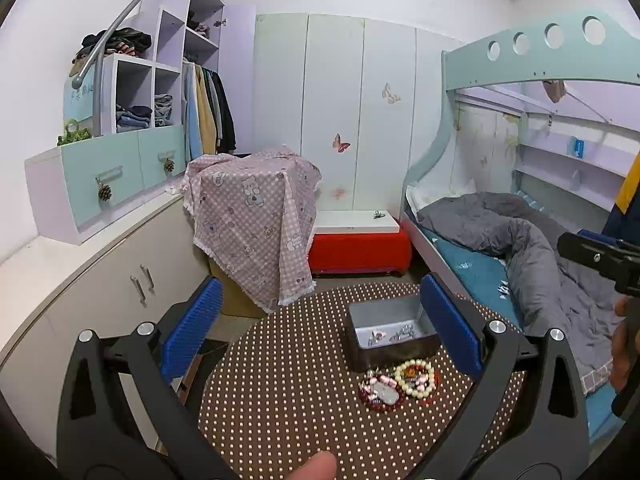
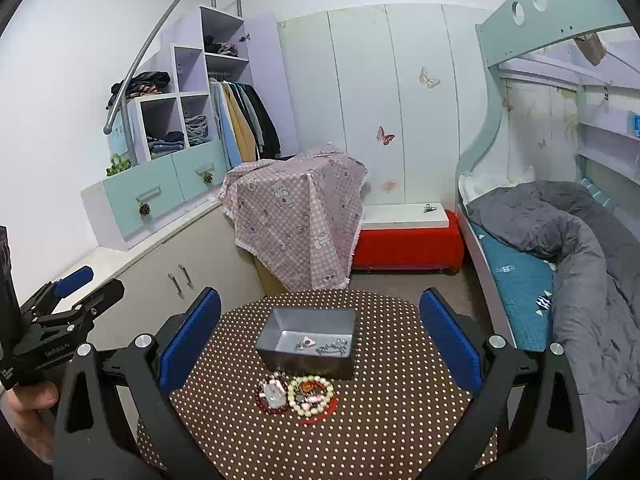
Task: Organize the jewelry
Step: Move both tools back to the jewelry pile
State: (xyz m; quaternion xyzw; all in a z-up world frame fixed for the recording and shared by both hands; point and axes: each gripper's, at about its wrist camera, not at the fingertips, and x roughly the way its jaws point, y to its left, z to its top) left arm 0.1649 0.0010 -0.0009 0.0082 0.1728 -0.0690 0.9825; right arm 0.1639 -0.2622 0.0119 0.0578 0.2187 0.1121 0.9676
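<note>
A grey open box [image 1: 390, 330] [image 2: 308, 340] with a few small silver pieces inside stands on a round brown polka-dot table [image 1: 288, 400] [image 2: 380, 420]. In front of it lies a pile of jewelry: a cream bead bracelet [image 1: 416, 376] [image 2: 310, 396], a dark red bead bracelet [image 1: 378, 394] [image 2: 272, 396] and small pink and silver pieces. My left gripper [image 1: 320, 336] is open and empty, above the table to the left of the box. My right gripper [image 2: 320, 340] is open and empty, held above the table with the box between its blue pads.
A box draped in a pink checked cloth [image 1: 252, 216] [image 2: 298, 216] stands behind the table. A red bench [image 1: 360, 250] [image 2: 408, 248] sits by the white wardrobe. A bunk bed with a grey duvet [image 1: 528, 248] [image 2: 580, 248] is on the right, low cabinets [image 1: 120, 276] on the left.
</note>
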